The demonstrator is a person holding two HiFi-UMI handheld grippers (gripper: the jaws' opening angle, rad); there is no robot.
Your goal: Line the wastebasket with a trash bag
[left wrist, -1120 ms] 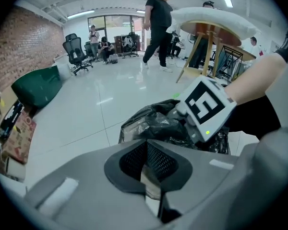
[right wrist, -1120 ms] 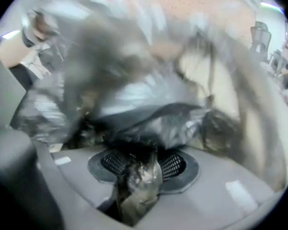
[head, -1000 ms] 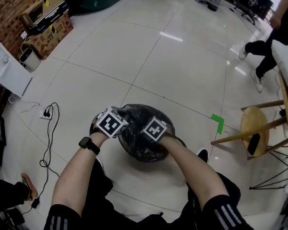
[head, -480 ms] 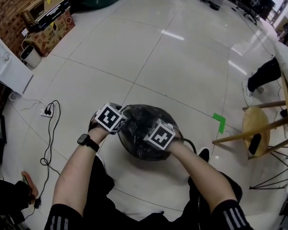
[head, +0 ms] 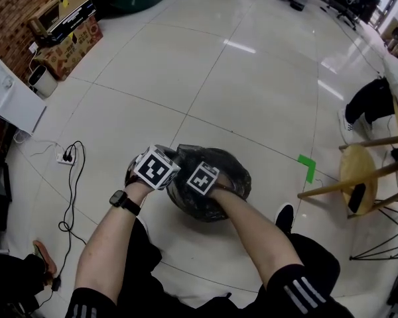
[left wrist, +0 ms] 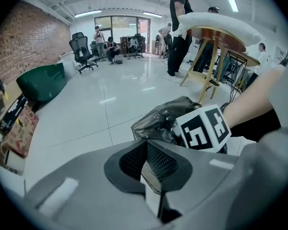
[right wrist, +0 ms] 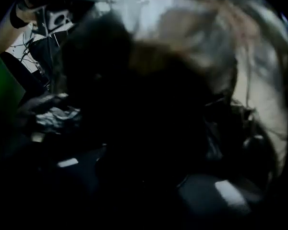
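Here, one trash bag surrounds one right tool, jaws just closing.

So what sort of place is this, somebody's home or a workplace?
Probably a workplace, something like an open-plan office or lab. It has a big glossy tiled floor, rolling office chairs at the far end, and a brick wall with cardboard boxes beside it.

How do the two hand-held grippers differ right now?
The left gripper sits at the black trash bag's left edge, jaws shut, nothing seen between them. The right gripper reaches into the bag; its jaws have just been closing, on what is too dark to tell. Both carry marker cubes.
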